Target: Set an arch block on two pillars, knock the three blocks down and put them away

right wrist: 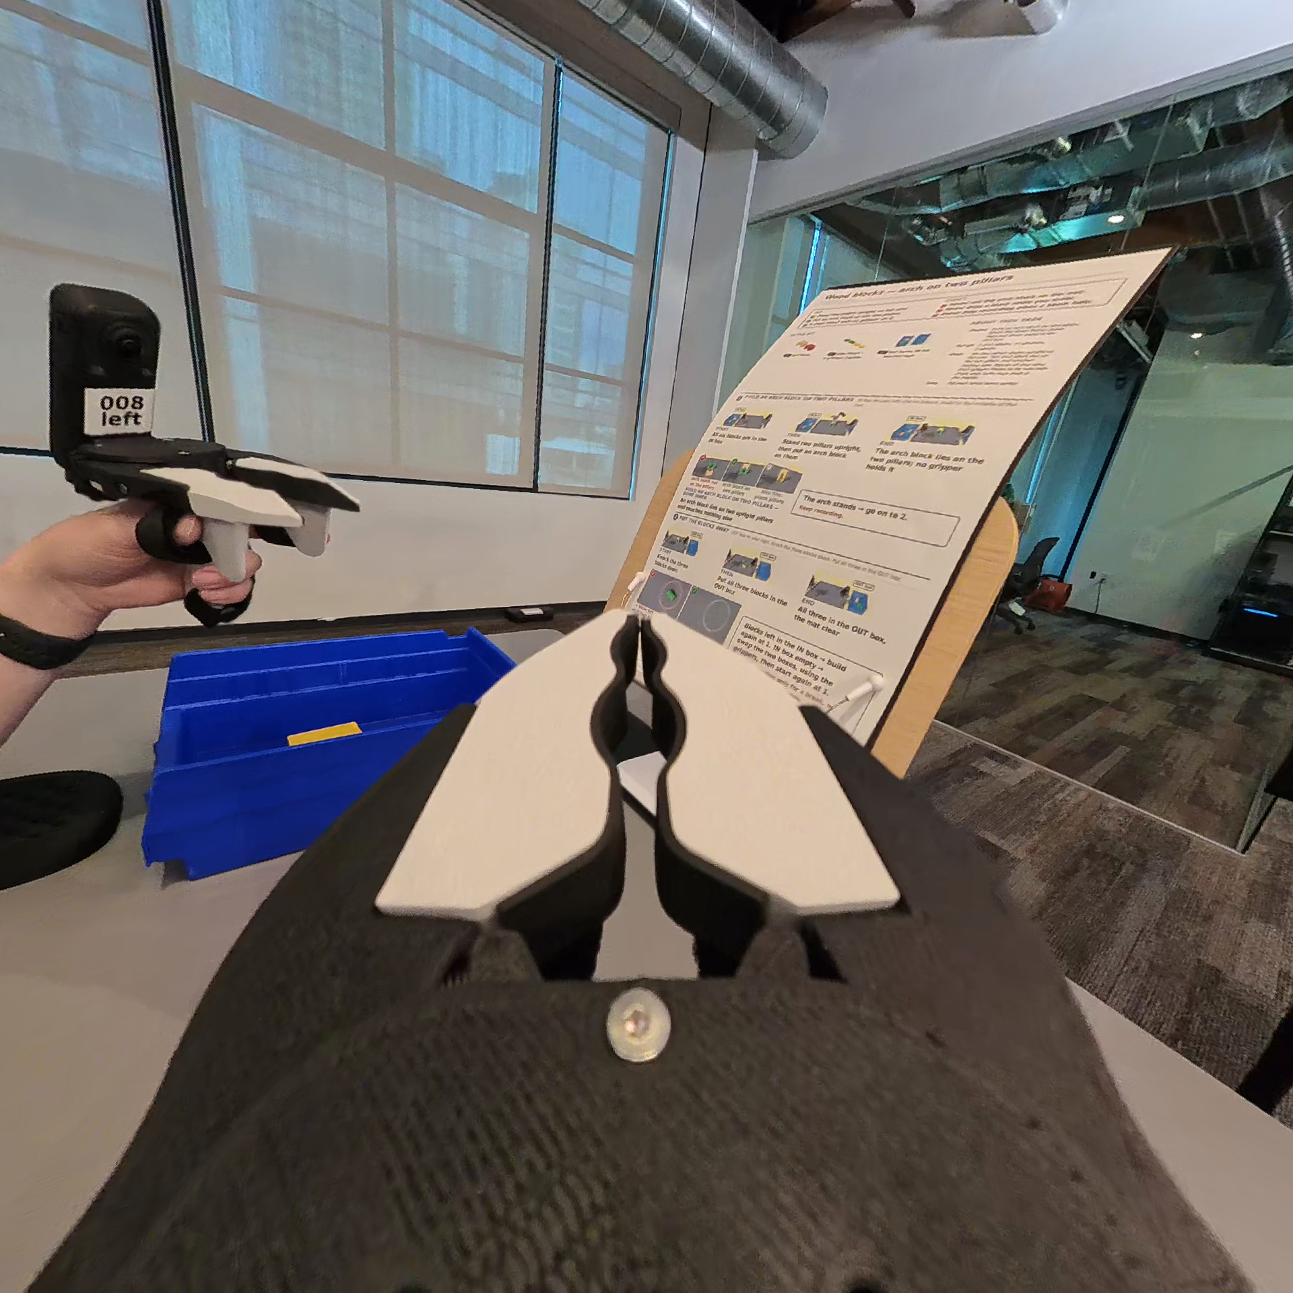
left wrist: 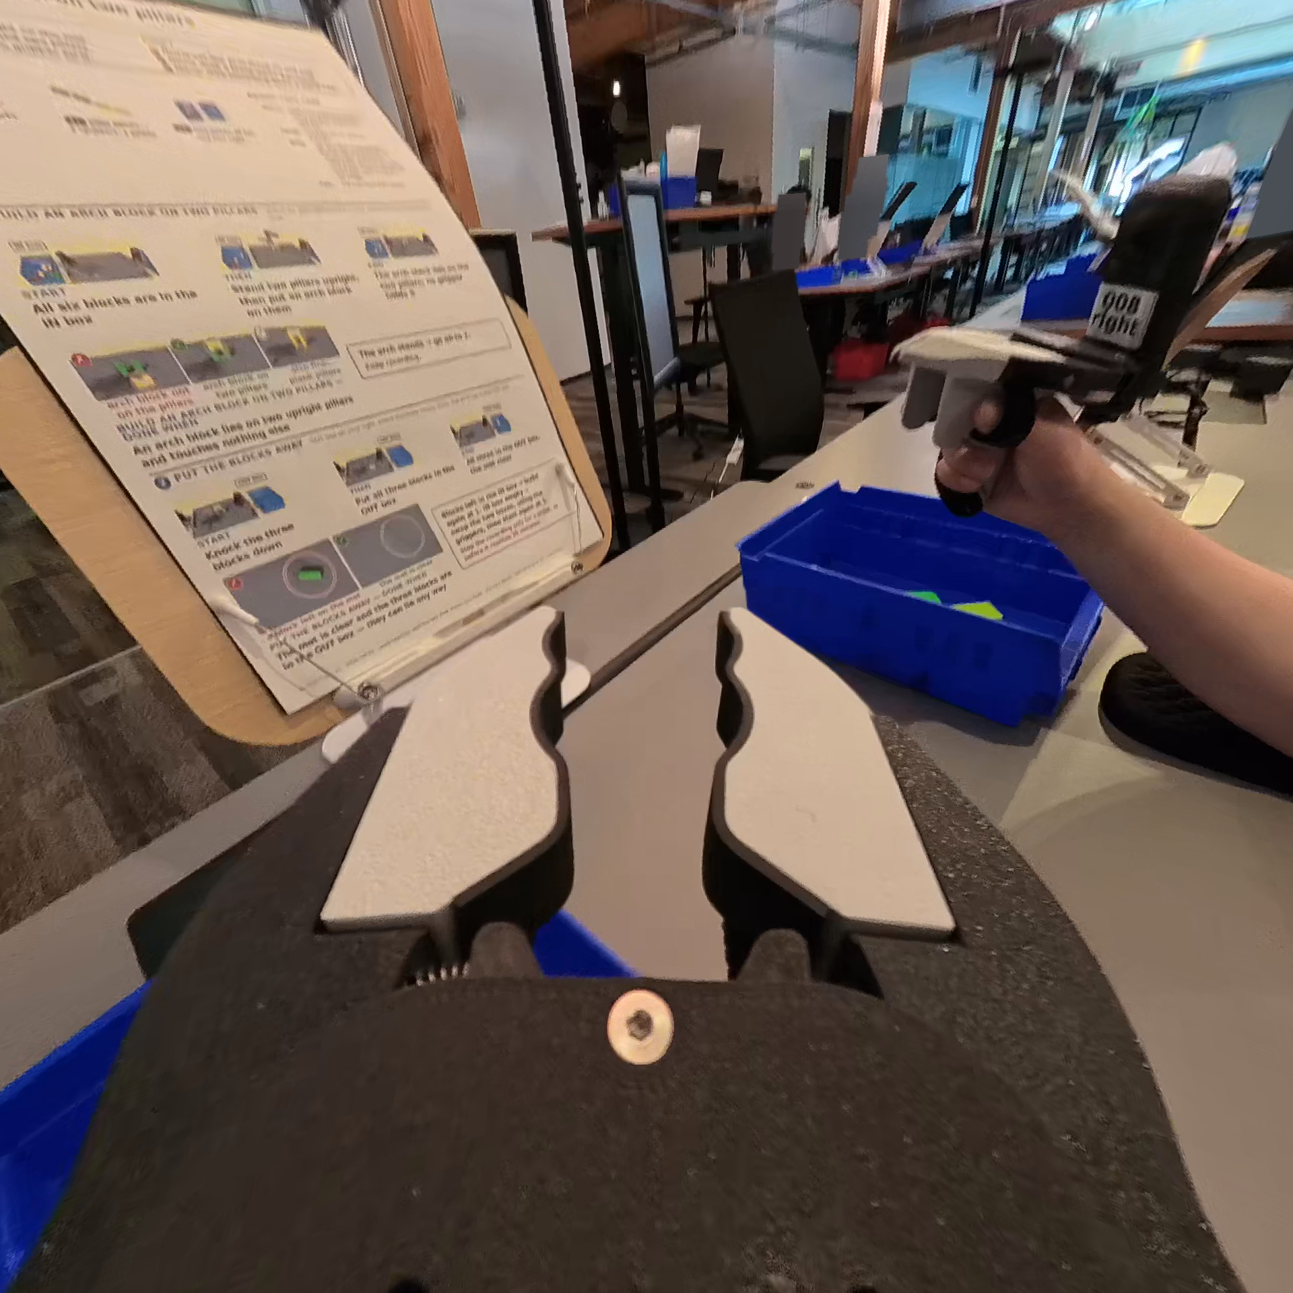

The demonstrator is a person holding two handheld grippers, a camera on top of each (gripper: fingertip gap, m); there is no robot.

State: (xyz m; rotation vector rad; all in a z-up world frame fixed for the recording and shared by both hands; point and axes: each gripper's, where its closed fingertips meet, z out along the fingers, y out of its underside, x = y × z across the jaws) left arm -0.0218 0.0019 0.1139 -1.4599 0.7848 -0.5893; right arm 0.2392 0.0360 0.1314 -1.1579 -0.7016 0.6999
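My left gripper (left wrist: 640, 630) is open and empty, raised over the dark mat (left wrist: 630, 783). It also shows in the right wrist view (right wrist: 280, 518), held in a hand above a blue bin (right wrist: 231, 804) with a yellow block (right wrist: 324, 733) inside. My right gripper (right wrist: 640, 630) is shut with nothing between its fingers, pointing at the instruction board. In the left wrist view it (left wrist: 934, 406) is held in a hand above another blue bin (left wrist: 874, 630), which holds a green block (left wrist: 925, 597) and a yellow-green block (left wrist: 979, 610). No blocks show on the mat.
An instruction board (left wrist: 245, 385) leans on a wooden stand at the back of the grey table (left wrist: 1084, 874); it also shows in the right wrist view (right wrist: 874, 490). A black round pad (left wrist: 1189, 728) lies beside the right bin, and another (right wrist: 49, 818) beside the left bin. Office desks and chairs stand beyond. One gripper's finger ends stand about 25 cm off the other's.
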